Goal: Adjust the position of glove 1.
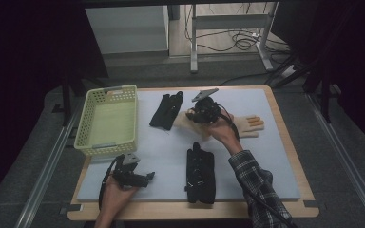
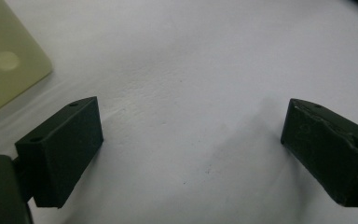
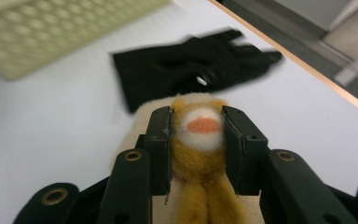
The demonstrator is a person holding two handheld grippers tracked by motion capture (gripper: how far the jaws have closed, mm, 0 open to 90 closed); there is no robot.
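Tongs in the right hand (image 1: pixel 204 111) were clamped on a tan fuzzy glove (image 3: pixel 200 154); in the right gripper view both black jaws pressed against the sides of its plush, where a white patch with an orange spot showed between them. In the high view that glove (image 1: pixel 247 126) lay across the middle of the counter (image 1: pixel 285 142), its orange-tipped fingers pointing right and its other end bunched under the right tongs. The right arm, in a plaid sleeve (image 1: pixel 256 185), reached in from the near right edge.

The left tongs (image 1: pixel 145 177) sat at the near left of the white mat, held low in the left hand (image 1: pixel 116 192). In the left gripper view their two jaws stood wide apart with bare white mat between them (image 2: pixel 191 140), pinching nothing, and a corner of the pale basket showed at the upper left.

A pale yellow-green perforated basket (image 1: pixel 88 142) stood at the left side of the counter, far of the left tongs. One black glove (image 1: pixel 167 110) lay just right of the basket toward the far edge, just beside the tan glove's bunched end; whether they touched I could not tell. It appeared blurred beyond the jaws in the right gripper view (image 3: pixel 191 70). A second black glove (image 1: pixel 200 175) lay at the near middle of the mat, between the two forearms and apart from the tan glove.
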